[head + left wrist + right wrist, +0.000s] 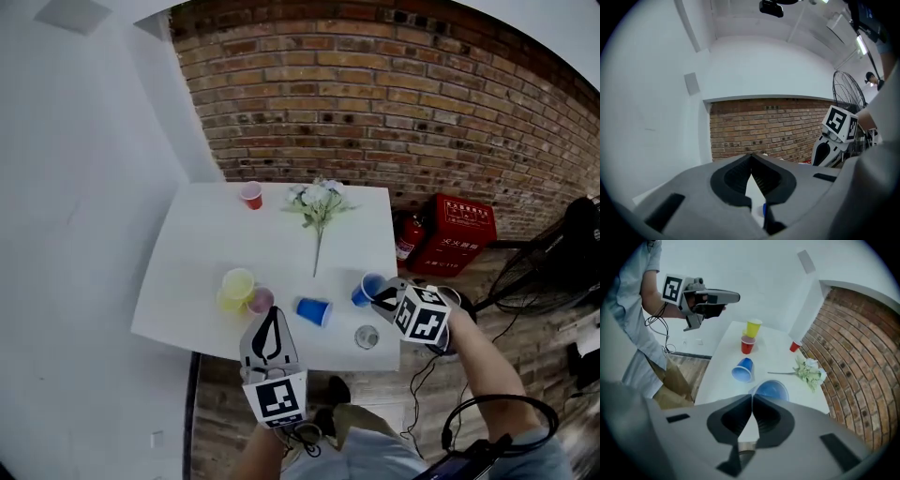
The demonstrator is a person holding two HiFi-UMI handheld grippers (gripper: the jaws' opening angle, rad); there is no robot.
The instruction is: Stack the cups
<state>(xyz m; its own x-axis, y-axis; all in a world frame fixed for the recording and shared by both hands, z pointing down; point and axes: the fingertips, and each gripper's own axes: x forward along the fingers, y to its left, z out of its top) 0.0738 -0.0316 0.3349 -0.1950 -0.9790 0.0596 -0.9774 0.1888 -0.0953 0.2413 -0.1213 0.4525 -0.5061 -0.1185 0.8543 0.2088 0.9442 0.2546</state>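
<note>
1. Grey jaws of the left gripper [271,323] are pressed together at the tips with nothing between them. The gripper hovers at the near edge of the white tabletop [216,244].
2. Just right of it, a small clear round object [367,337] sits near the same edge.
3. At the tabletop's right side, the right gripper [380,300] has its jaws closed on the rim of a tilted blue cup [366,289]. Whether the cup's base touches the surface cannot be told.
4. Between the two grippers, a second blue cup [313,311] lies on its side.
5. Left of it, a yellow cup [237,284] and a red cup [262,300] stand just beside each other.
6. Farther back, a sprig of white flowers [317,200] lies with its stem pointing toward the near edge.
7. Near the far edge, another red cup [251,195] stands alone, well apart from the rest.
8. Beyond the tabletop rises a brick wall [375,94]. A fire extinguisher [406,236] and a red box [459,234] stand on the floor at its foot.
</note>
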